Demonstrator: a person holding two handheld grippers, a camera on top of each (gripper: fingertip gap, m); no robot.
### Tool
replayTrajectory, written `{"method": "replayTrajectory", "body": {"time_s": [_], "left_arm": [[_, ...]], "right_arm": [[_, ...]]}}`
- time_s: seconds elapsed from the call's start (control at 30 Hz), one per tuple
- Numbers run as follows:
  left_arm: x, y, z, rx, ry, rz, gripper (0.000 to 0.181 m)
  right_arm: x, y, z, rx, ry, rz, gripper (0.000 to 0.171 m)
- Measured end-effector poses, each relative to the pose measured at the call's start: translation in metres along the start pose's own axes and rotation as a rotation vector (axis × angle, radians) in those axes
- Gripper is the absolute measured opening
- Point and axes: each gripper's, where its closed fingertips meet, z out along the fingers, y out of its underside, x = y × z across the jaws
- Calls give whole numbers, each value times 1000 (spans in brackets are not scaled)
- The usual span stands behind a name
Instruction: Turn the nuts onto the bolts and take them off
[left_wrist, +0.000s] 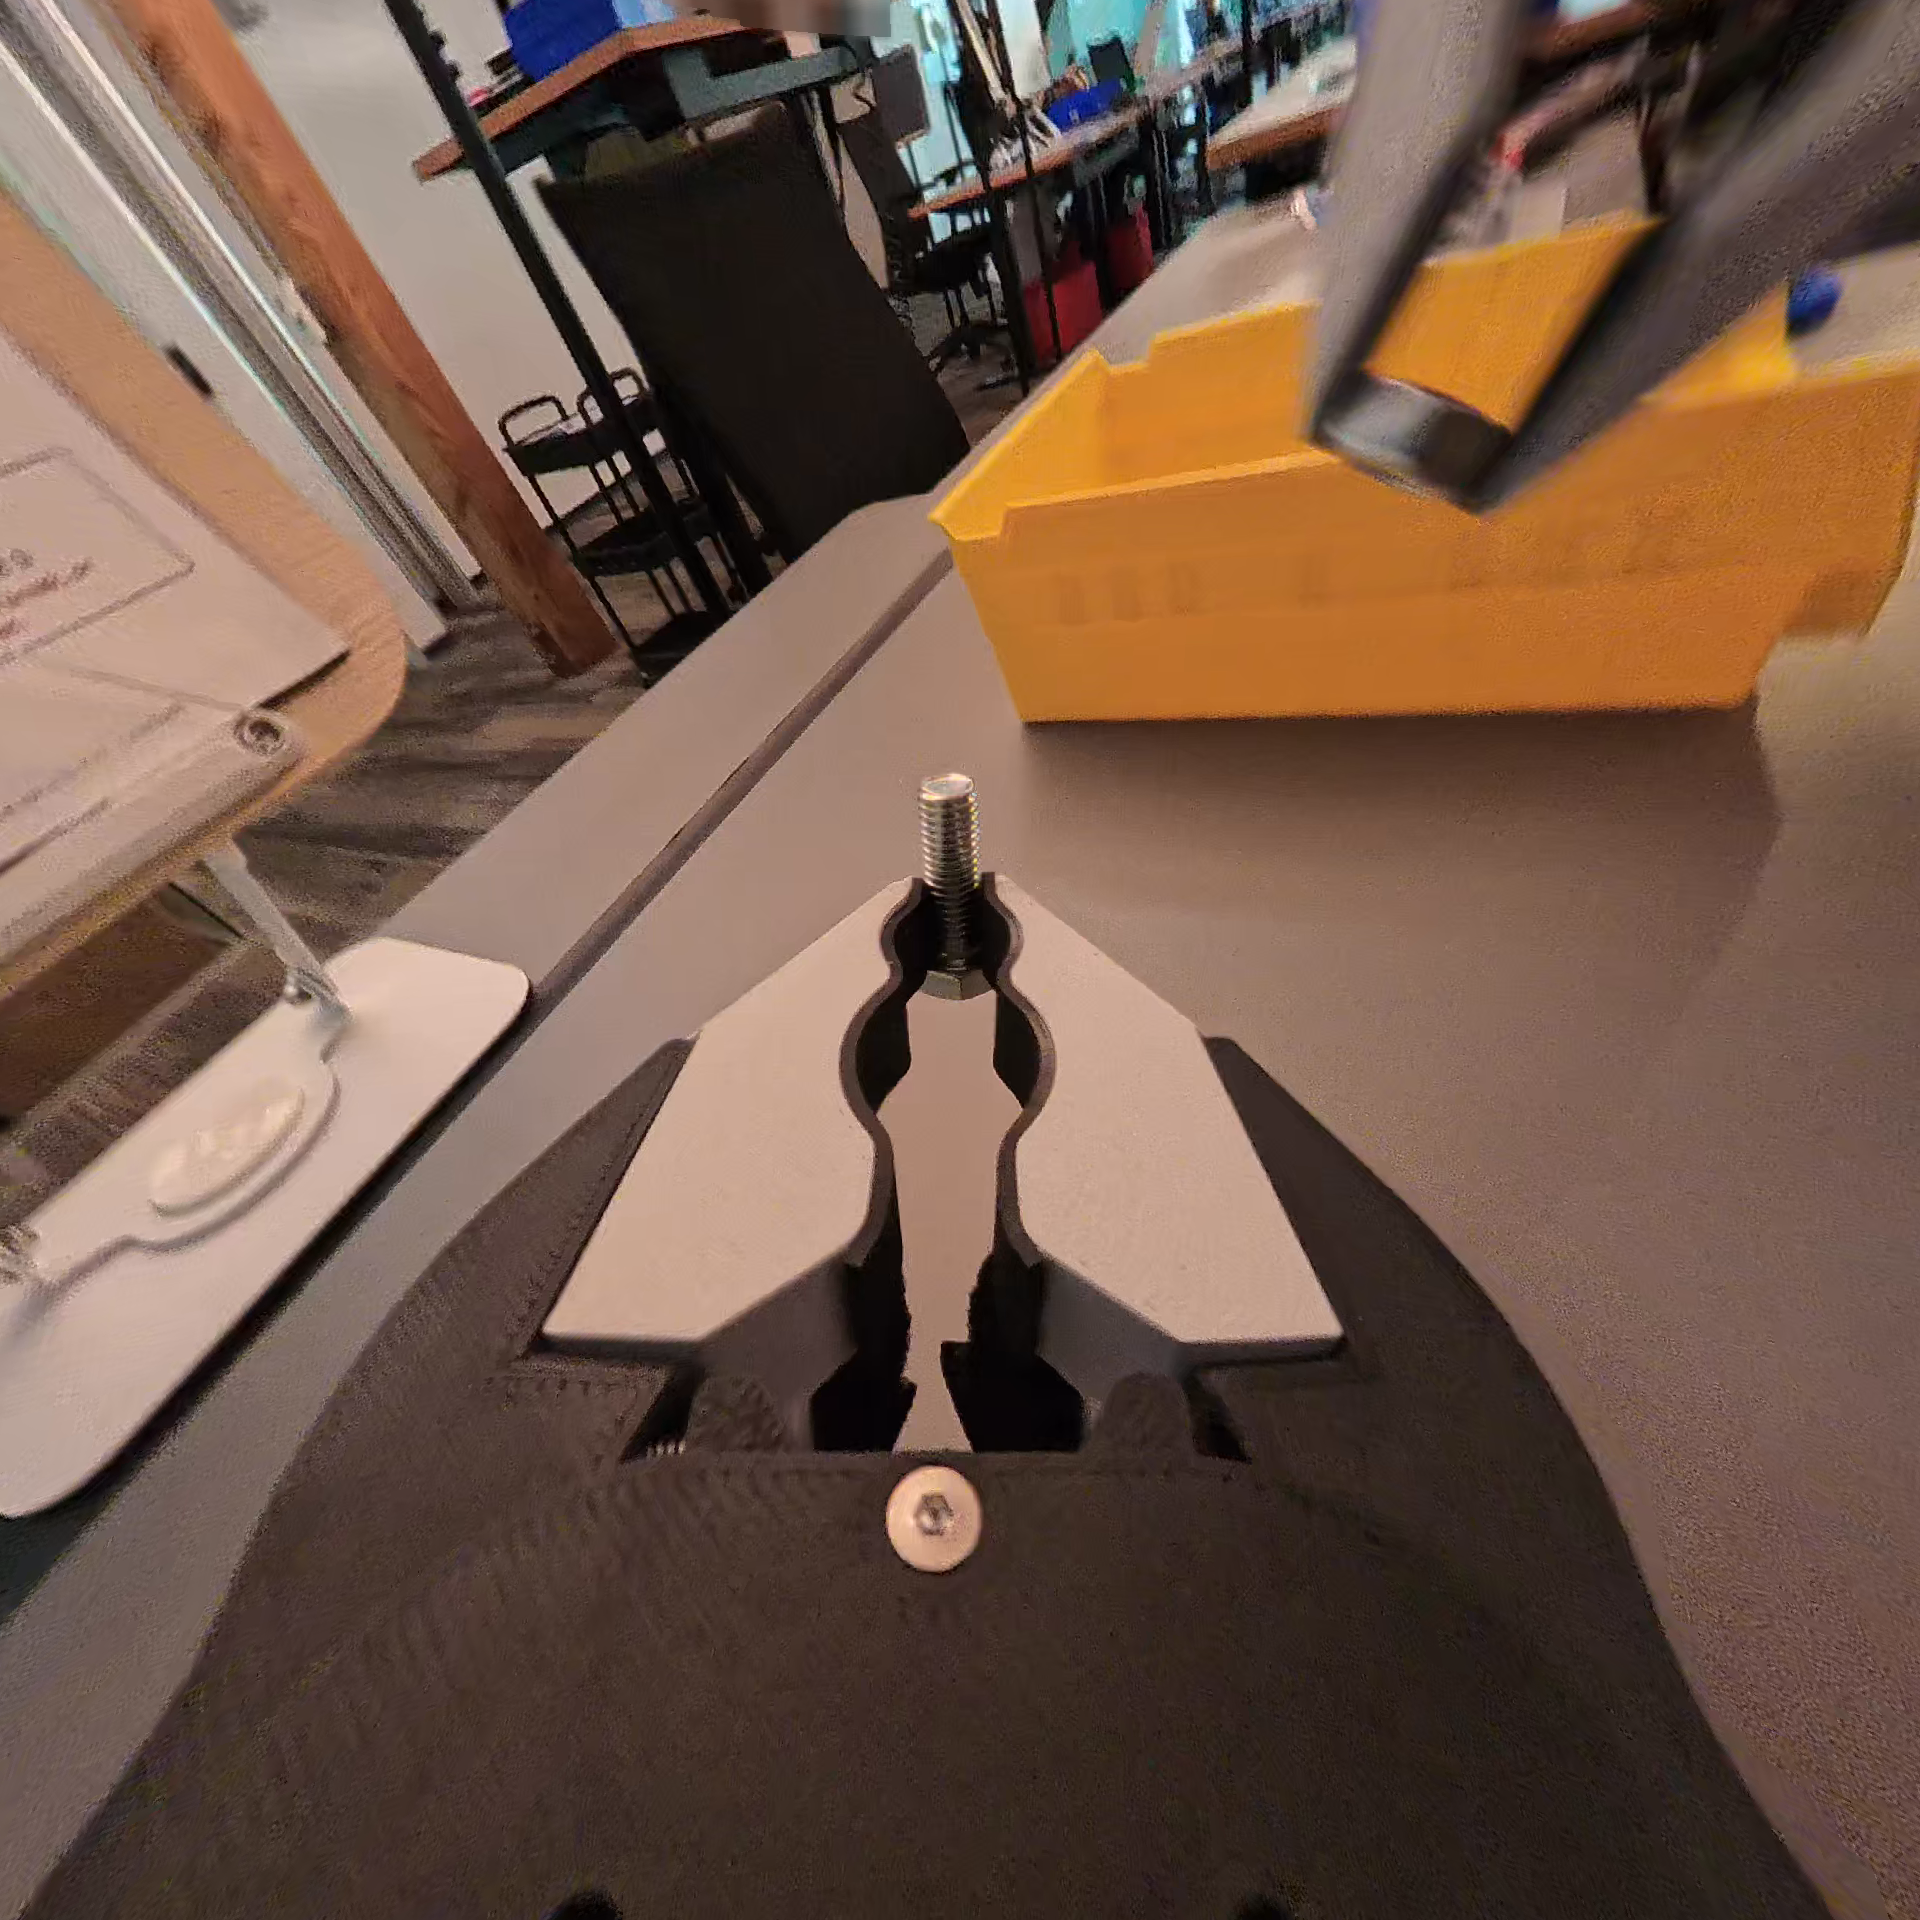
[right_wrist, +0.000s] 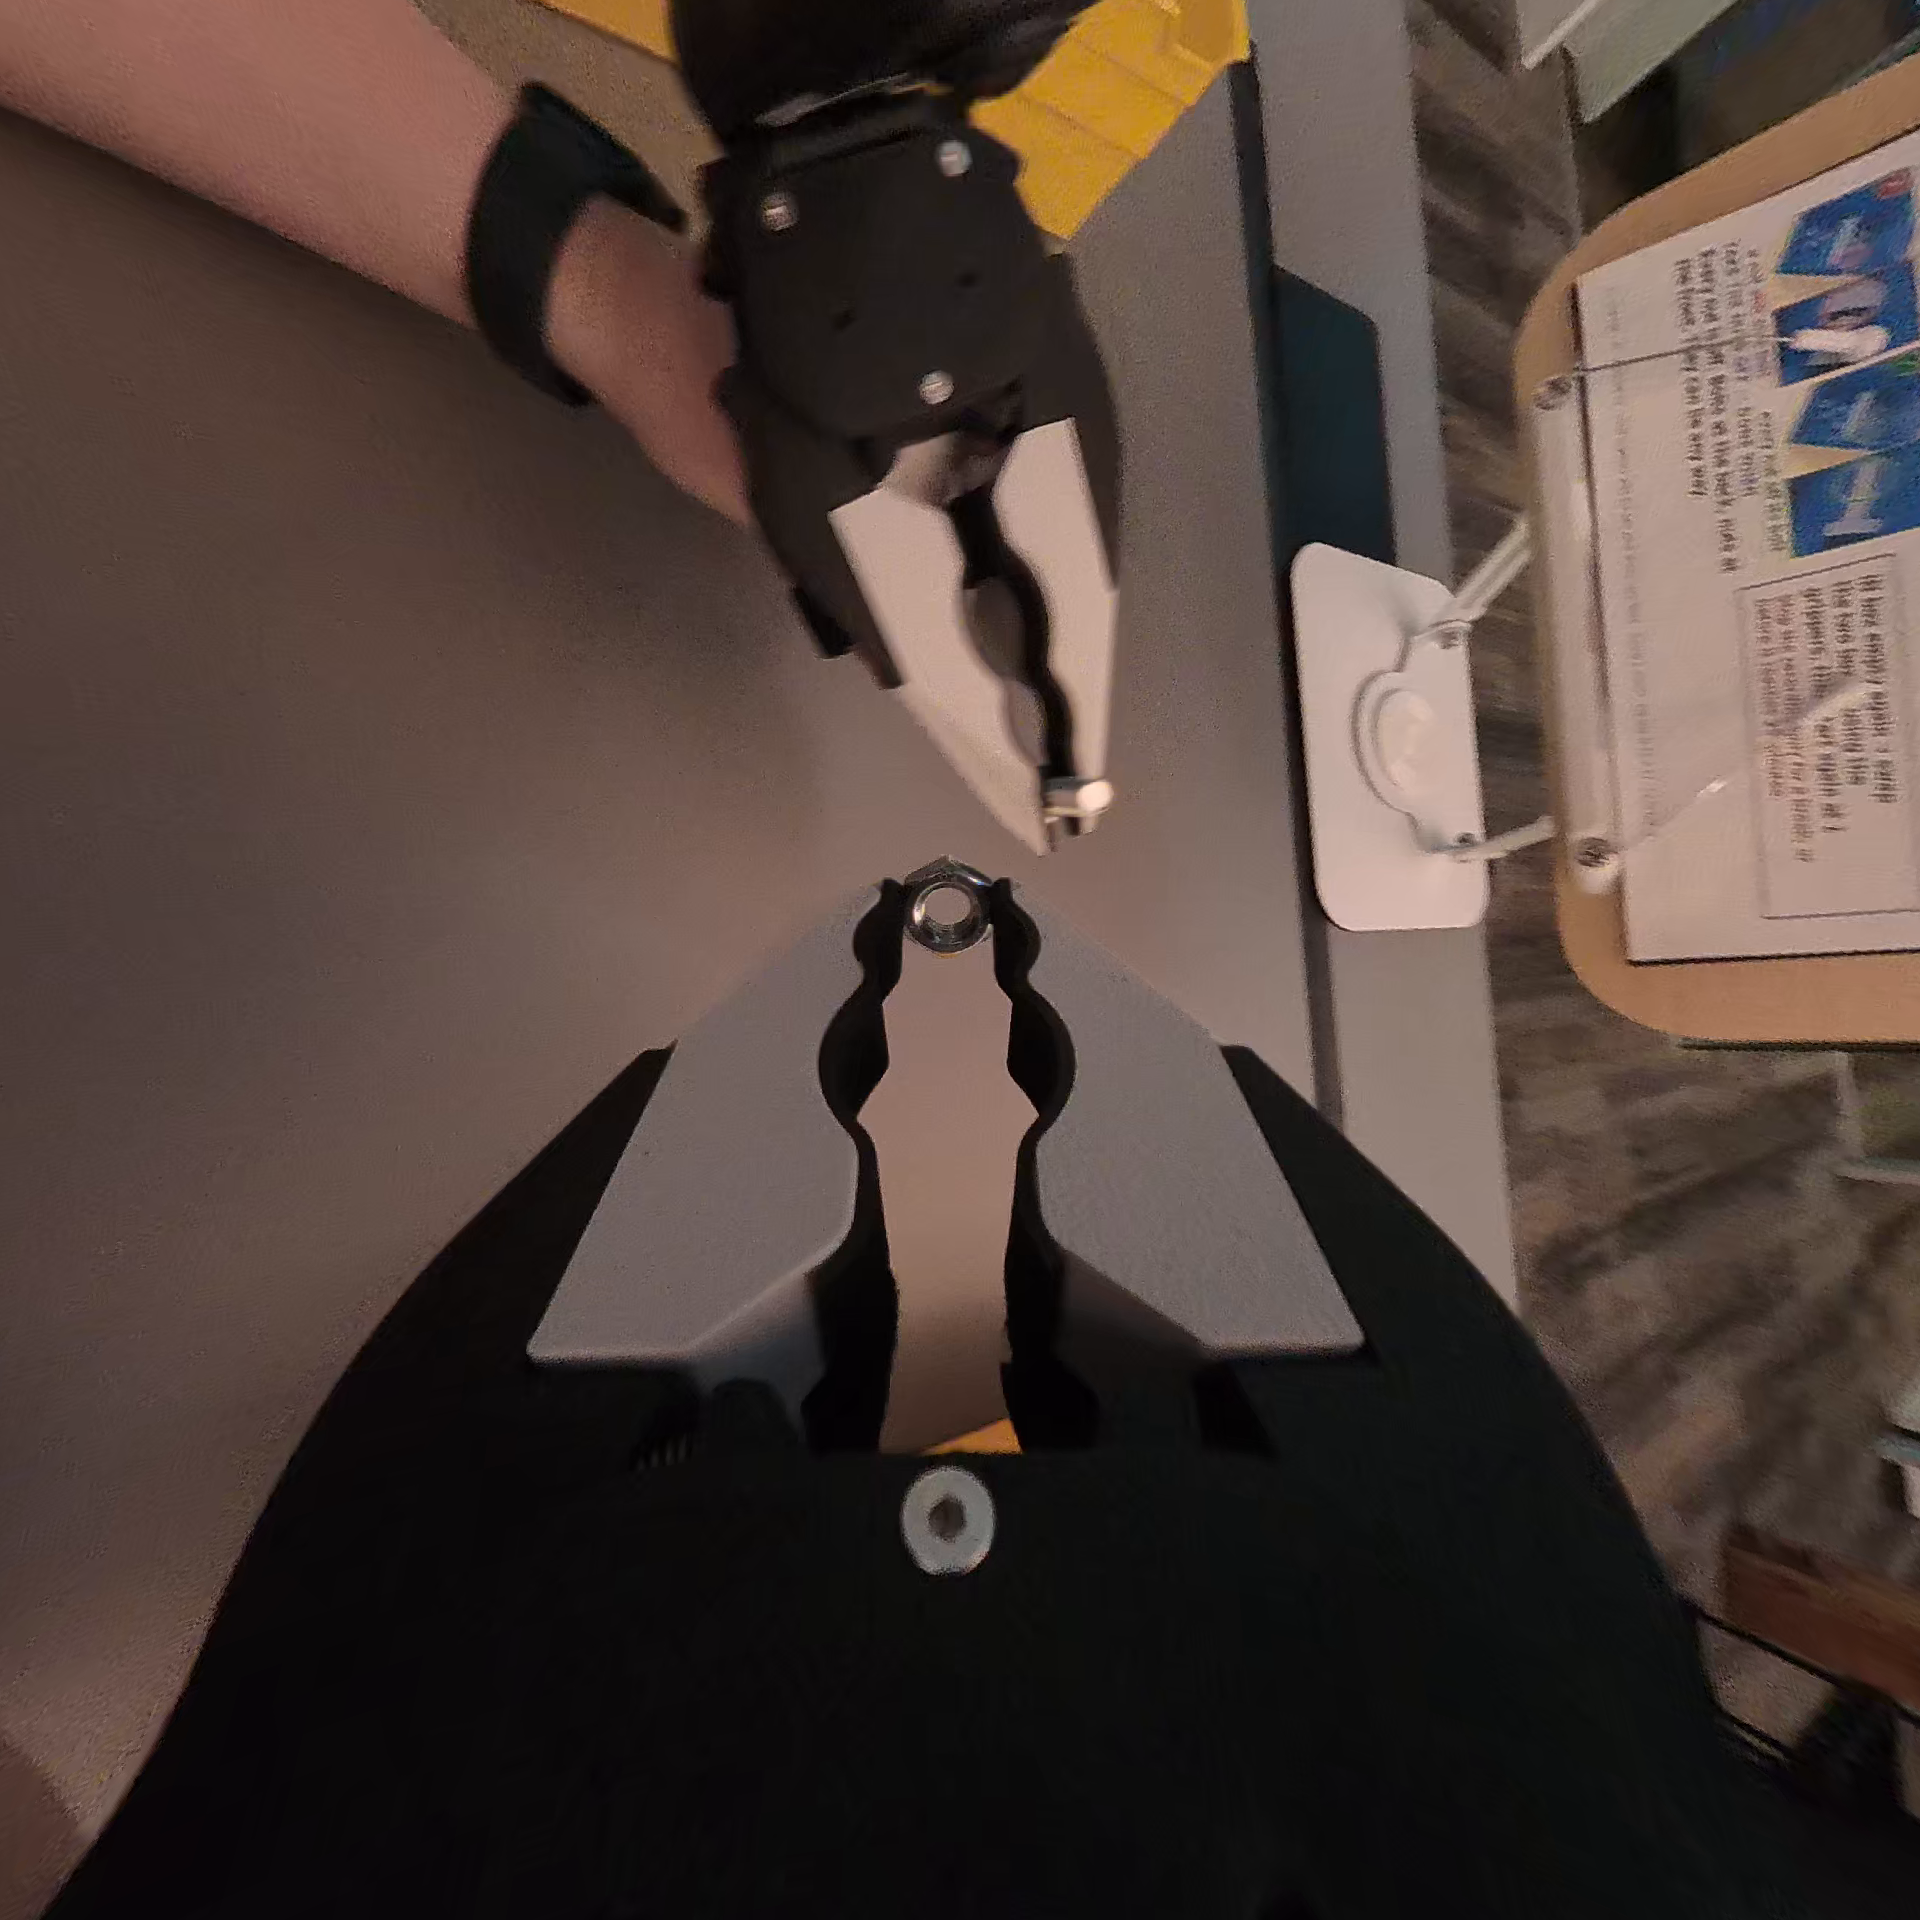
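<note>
Our left claw (left_wrist: 948, 935) pinches the upright bolt (left_wrist: 947, 831) over the grey counter (left_wrist: 1351, 1039); our right claw (right_wrist: 948, 920) pinches a nut (right_wrist: 943, 916), seemingly just apart.

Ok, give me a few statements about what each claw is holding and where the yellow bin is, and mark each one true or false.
1. The left claw grips a bolt with its threaded end pointing away from the camera. True.
2. The right claw is empty. False: it pinches a nut at its tips.
3. The nut is already threaded onto the bolt. False: a gap separates them in the right wrist view.
4. A yellow bin sits on the grey table. True.
5. The left claw lies flat on the table. False: a hand holds it up.
</note>
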Motion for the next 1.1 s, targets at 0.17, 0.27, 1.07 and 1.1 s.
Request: {"method": "replayTrajectory", "body": {"time_s": [0.17, 0.27, 1.07, 1.1], "left_arm": [[28, 4, 7, -3, 44, 211, 7], [31, 5, 5, -1, 37, 289, 7], [43, 1, -1, 47, 70, 410, 7], [44, 1, -2, 52, 82, 410, 7]], "right_arm": [[7, 15, 25, -107, 26, -75, 17], [6, 19, 35, -119, 13, -108, 17], [-10, 15, 41, -165, -9, -270, 17], [-11, 15, 41, -164, -12, -284, 17]]}}
